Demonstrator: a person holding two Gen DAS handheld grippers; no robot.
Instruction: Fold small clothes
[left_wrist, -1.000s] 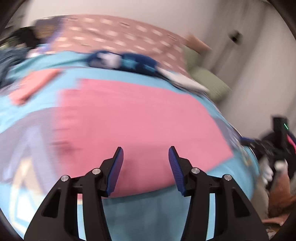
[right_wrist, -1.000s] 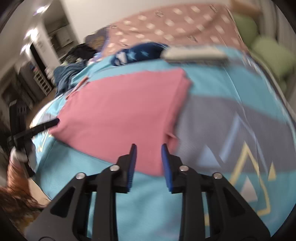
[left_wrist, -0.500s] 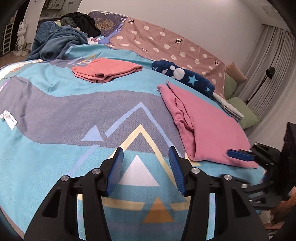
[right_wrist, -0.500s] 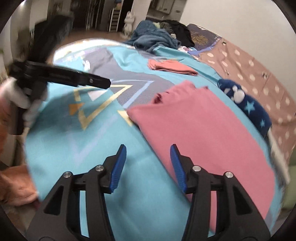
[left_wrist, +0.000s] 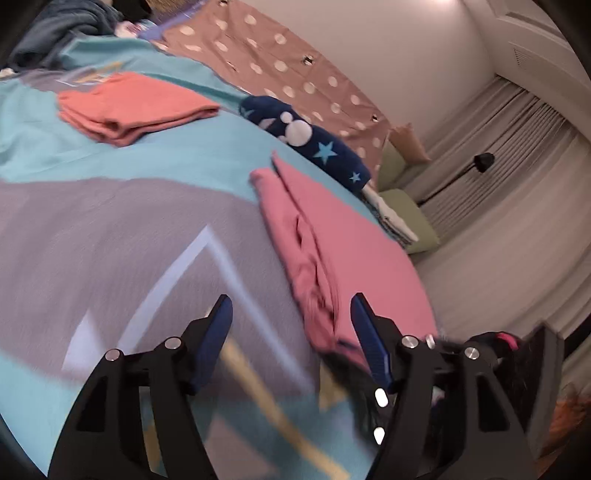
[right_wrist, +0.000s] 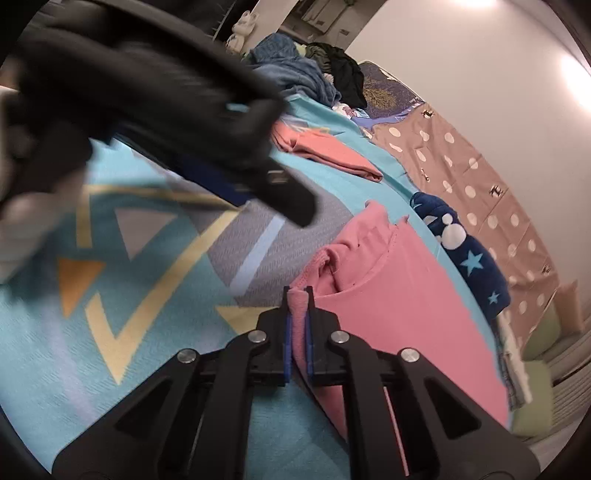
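Pinching pink garment (right_wrist: 391, 306) edge, right gripper (right_wrist: 297, 295) clamped, left gripper (left_wrist: 290, 314) apart, no writing legible

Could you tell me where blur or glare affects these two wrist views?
Left wrist view: motion blur smears the bedspread and the pink garment; the left gripper stays sharp. Right wrist view: the left gripper crossing the top left is heavily blurred; the right gripper is crisp; light glares on the wall.
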